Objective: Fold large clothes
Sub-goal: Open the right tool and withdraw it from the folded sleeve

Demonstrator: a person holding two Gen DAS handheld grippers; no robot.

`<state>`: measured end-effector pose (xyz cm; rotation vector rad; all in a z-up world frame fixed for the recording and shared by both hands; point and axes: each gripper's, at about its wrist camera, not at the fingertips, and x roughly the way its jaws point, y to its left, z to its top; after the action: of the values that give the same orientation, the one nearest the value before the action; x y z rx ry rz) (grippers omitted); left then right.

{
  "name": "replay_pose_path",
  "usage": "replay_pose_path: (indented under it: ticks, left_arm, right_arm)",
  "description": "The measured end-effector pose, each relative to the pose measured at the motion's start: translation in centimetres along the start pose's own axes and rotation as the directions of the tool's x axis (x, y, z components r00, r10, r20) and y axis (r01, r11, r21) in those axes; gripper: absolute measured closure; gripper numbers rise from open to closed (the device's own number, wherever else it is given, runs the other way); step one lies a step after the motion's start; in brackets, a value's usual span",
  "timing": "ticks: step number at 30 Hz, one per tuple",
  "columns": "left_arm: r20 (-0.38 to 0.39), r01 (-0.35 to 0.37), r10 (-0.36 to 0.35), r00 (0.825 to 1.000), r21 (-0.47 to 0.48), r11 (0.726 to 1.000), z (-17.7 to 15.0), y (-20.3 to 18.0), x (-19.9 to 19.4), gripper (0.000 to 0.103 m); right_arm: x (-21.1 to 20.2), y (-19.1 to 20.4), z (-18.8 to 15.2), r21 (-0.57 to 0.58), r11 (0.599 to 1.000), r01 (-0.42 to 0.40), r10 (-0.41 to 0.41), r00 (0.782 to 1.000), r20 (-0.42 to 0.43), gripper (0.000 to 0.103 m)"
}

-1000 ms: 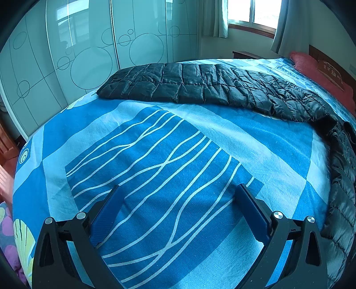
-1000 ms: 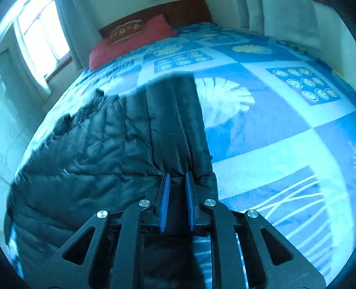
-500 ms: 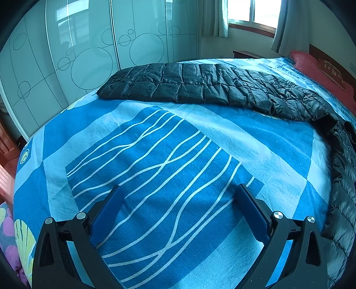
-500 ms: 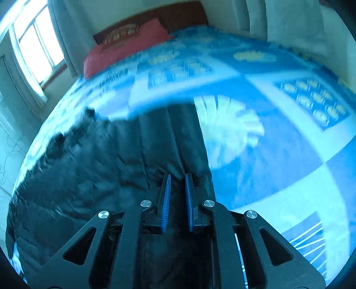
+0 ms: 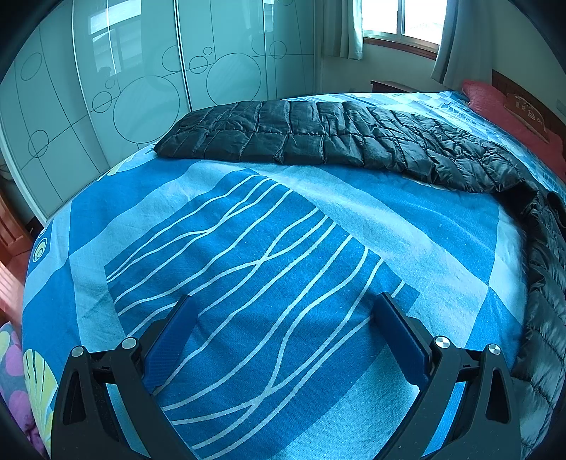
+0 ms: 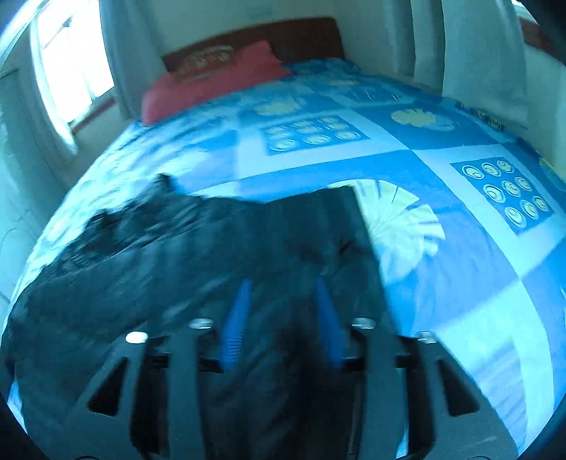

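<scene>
A wide bed (image 5: 406,219) covered in a blue patchwork sheet (image 5: 247,247) with white wavy lines fills both wrist views, a wall of frosted sliding wardrobe doors (image 5: 141,88) with circle outlines standing beyond its far edge. A long black quilted down coat (image 5: 336,141) lies spread flat across the far side of the sheet in the left wrist view, one end reaching toward the wardrobe doors and the other curving round the right rim of the view and down the side of the bed. In the blurred right wrist view the same coat (image 6: 198,254) covers the near left part of the sheet, its straight edge ending beside a pale fan-shaped print (image 6: 403,226). A red pillow (image 6: 215,81) rests against the dark wooden headboard (image 6: 304,35), with curtained windows (image 5: 399,17) behind. The left gripper (image 5: 283,318) hangs above bare sheet with its blue pads (image 5: 169,339) spread wide, holding nothing and well apart from the coat. The right gripper (image 6: 281,304) is over the coat with its blue pads (image 6: 235,318) parted, dark fabric showing in the gap; whether they touch it cannot be told through the motion blur.
</scene>
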<state>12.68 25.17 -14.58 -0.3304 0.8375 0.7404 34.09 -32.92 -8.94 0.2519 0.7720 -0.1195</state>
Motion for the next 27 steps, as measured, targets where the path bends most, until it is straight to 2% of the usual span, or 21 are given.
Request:
replay_pose_path:
  ticks: [1, 2, 4, 9, 11, 16, 21, 27]
  left_arm:
    - [0.000, 0.000, 0.000, 1.000, 0.000, 1.000, 0.0, -0.1, 0.0, 0.004]
    - [0.000, 0.001, -0.001, 1.000, -0.001, 1.000, 0.0, -0.1, 0.0, 0.004]
    - [-0.001, 0.002, -0.002, 1.000, -0.001, 1.000, 0.0, -0.1, 0.0, 0.004]
    - [0.000, 0.005, -0.005, 1.000, -0.003, 1.000, 0.0, -0.1, -0.1, 0.004]
    - [-0.001, 0.006, -0.006, 1.000, -0.004, 1.000, -0.1, -0.1, -0.2, 0.004]
    - [-0.002, 0.007, -0.007, 1.000, -0.004, 1.000, 0.0, -0.1, -0.2, 0.004]
    - [-0.029, 0.007, -0.007, 1.000, 0.001, 1.000, 0.3, -0.2, -0.1, 0.004]
    - [-0.068, 0.048, -0.050, 0.996, -0.019, 0.999, 1.1, 0.5, 0.1, 0.004]
  right_arm:
    - [-1.0, 0.8, -1.3, -0.010, 1.000, -0.002, 0.002, 1.000, 0.005, 0.043]
    - [-1.7, 1.5, -2.3, -0.021, 1.000, -0.008, 0.008, 1.000, 0.000, 0.041]
    - [-2.2, 2.8, -3.6, -0.045, 0.999, -0.011, 0.010, 1.000, -0.011, 0.041]
    - [-0.6, 3.9, -5.1, -0.065, 0.996, 0.057, -0.059, 0.998, -0.030, 0.041]
    - [0.2, 4.1, -5.6, -0.077, 0.994, 0.072, -0.076, 0.996, -0.044, 0.038]
    - [0.9, 4.1, -6.3, -0.080, 0.995, 0.061, -0.065, 0.997, -0.048, 0.031]
    - [0.9, 4.4, -6.6, -0.092, 0.993, 0.076, -0.079, 0.996, -0.034, 0.031]
    - [0.7, 4.5, -6.8, -0.084, 0.995, 0.062, -0.065, 0.998, -0.028, 0.031]
